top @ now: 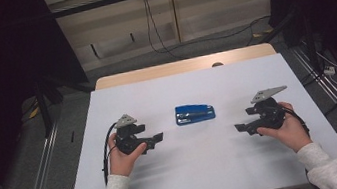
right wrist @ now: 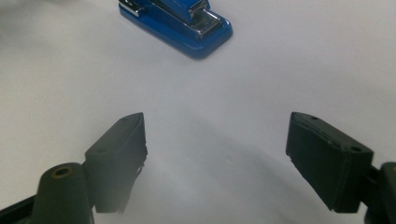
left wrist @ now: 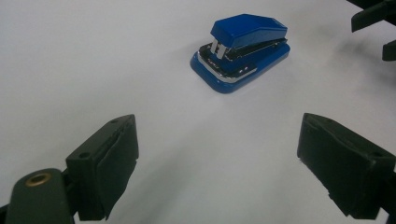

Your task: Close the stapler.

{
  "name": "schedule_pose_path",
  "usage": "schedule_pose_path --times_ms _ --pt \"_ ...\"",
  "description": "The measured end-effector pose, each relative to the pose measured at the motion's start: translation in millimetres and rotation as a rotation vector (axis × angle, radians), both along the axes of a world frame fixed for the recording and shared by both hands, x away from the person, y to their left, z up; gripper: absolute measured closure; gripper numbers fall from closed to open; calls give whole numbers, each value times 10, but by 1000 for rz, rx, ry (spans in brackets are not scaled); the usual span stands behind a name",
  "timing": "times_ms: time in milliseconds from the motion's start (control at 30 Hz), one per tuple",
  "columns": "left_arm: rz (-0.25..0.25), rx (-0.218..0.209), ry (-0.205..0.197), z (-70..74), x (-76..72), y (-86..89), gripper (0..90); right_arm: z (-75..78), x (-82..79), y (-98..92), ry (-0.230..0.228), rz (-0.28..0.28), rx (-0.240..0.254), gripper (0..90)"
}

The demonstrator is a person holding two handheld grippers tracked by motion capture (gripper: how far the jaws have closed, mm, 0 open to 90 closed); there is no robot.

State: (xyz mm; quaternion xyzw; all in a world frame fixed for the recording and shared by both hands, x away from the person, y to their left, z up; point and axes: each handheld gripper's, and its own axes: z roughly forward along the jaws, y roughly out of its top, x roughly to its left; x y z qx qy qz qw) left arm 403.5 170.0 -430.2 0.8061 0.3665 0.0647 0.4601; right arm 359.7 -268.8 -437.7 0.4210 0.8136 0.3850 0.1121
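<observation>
left gripper (top: pixel 158 137) jaws apart, empty | right gripper (top: pixel 239 128) same | stapler (top: pixel 194 113) on counter (top: pixel 247 163), ahead of and between both jaws, untouched | likely pickup: square jaws across its long sides, then close.

White worktop (top: pixel 208 169) evenly lit from overhead; surrounding room dim, its corners near black. Soft, faint shadows beneath the stapler (left wrist: pixel 240 51). Both gripper views slightly hazy, with close tongs soft-edged.
</observation>
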Motion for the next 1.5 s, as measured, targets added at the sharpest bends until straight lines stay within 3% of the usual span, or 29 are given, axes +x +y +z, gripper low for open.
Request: schedule_pose_path --times_ms 467,1500 --pt "34 21 -37 10 -189 278 93 18 -210 -70 -7 3 -9 173" --pt "102 -2 -71 40 -532 805 84 39 -540 -130 -6 11 -14 157"
